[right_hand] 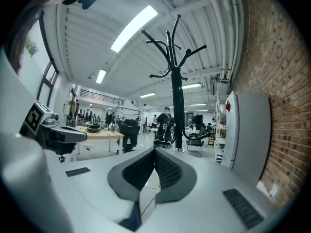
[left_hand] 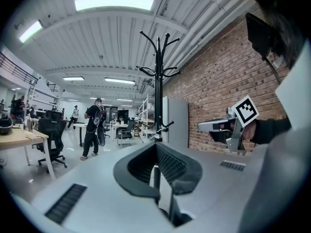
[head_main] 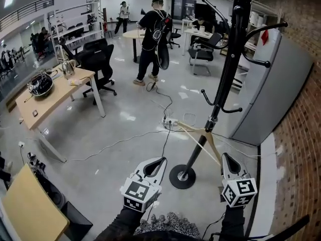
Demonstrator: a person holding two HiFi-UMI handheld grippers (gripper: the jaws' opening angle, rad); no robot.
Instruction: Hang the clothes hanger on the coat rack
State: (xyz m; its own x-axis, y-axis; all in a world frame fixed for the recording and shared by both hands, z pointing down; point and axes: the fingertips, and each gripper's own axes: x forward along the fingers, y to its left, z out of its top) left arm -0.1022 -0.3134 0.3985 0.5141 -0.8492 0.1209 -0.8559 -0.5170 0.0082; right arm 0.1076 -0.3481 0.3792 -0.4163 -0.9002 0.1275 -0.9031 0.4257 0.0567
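Your left gripper (head_main: pixel 159 160) and right gripper (head_main: pixel 226 158) had their fingers shut, empty. The wooden hanger (head_main: pixel 192 128) ahead of them looked light and stiff, best pinched near its neck.

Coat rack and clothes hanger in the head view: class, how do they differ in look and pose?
The coat rack is black; the clothes hanger is pale wood. The coat rack stands upright; the clothes hanger sits tilted, low at its pole. Both are slim.
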